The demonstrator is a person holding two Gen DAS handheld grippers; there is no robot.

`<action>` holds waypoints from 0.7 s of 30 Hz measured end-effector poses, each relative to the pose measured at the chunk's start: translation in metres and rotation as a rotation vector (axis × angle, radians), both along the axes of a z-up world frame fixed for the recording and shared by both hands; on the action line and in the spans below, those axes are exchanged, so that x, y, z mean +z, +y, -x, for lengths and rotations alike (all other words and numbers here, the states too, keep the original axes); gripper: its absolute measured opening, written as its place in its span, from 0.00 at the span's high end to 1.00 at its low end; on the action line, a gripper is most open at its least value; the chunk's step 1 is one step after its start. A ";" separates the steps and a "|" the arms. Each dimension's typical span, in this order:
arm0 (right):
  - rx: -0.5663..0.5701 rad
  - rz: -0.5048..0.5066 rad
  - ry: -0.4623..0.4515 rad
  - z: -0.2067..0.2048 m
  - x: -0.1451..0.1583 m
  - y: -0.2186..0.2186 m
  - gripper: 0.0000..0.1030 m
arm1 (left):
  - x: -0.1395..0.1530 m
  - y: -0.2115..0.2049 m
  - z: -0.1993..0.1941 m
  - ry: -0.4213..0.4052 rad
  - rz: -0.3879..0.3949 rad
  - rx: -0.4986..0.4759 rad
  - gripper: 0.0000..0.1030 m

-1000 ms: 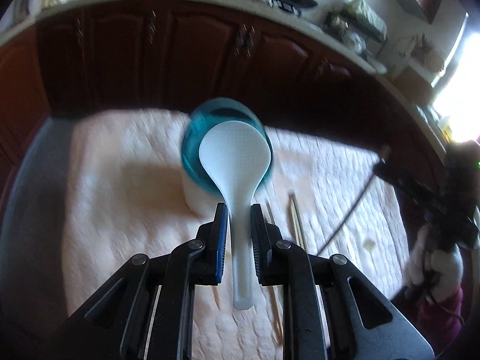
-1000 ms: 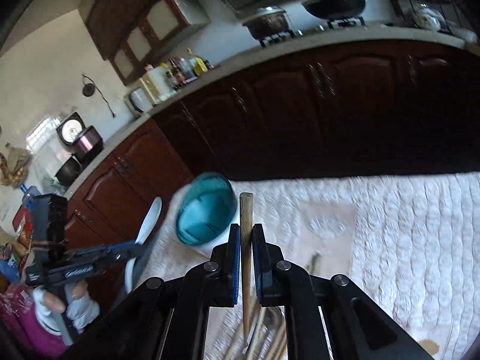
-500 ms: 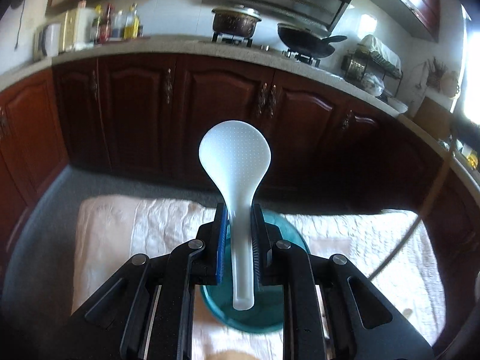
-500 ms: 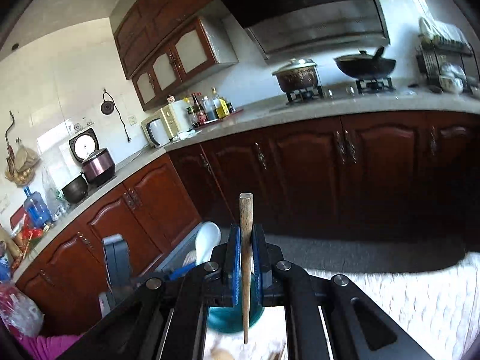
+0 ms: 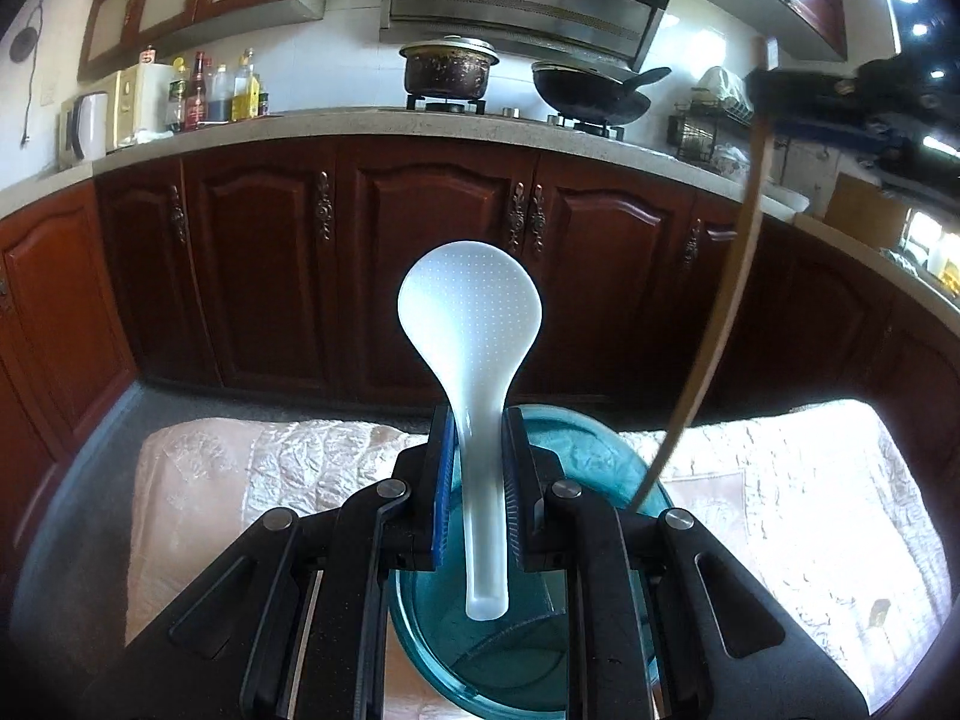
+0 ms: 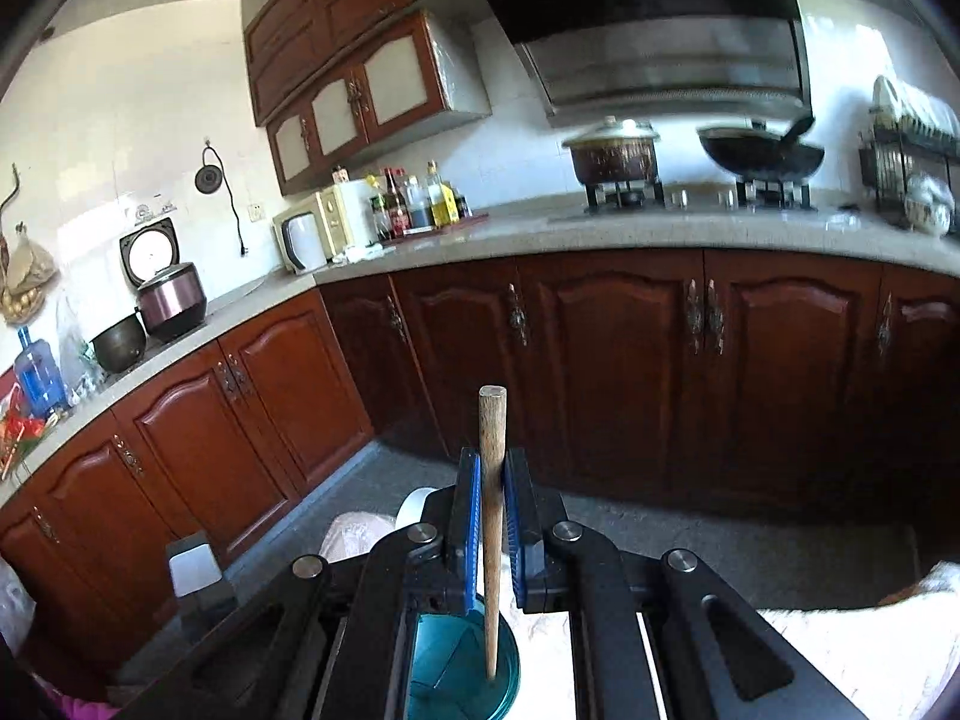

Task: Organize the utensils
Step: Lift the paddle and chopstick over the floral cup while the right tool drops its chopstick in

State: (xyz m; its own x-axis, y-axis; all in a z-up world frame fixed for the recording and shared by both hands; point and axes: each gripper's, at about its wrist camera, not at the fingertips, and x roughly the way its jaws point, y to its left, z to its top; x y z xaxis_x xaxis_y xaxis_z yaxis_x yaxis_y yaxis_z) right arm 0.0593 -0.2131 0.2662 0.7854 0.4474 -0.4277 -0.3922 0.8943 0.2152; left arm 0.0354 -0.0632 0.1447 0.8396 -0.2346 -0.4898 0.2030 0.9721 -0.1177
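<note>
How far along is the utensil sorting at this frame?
Nothing visibly sits in the teal holder yet. In hand: the left gripper clamps the white rice paddle and the right gripper a wooden chopstick, both poised over its mouth. Left: releasing both inside.

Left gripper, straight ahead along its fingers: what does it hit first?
Likely the far rim of the teal holder, since the left gripper, shut on the rice paddle, tilts down over its mouth. Past that, only cloth, floor and the cabinets. Depth is hard to judge in this fisheye view.
</note>
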 end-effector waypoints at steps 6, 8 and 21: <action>0.015 0.005 0.071 -0.007 -0.028 0.000 0.93 | -0.012 -0.004 0.009 -0.045 -0.029 -0.015 0.86; 0.020 0.000 0.091 -0.007 -0.036 -0.002 0.93 | -0.015 -0.003 0.008 -0.041 -0.032 -0.010 0.86; 0.061 -0.004 0.160 -0.009 -0.053 -0.002 0.93 | -0.028 -0.004 0.028 -0.026 -0.015 -0.057 0.86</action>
State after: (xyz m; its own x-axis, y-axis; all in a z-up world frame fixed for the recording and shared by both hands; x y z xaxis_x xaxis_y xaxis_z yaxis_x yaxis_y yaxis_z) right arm 0.0680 -0.2151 0.2130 0.6792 0.4935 -0.5433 -0.4059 0.8693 0.2822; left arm 0.0069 -0.0669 0.1171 0.8374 -0.2751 -0.4723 0.2609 0.9605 -0.0968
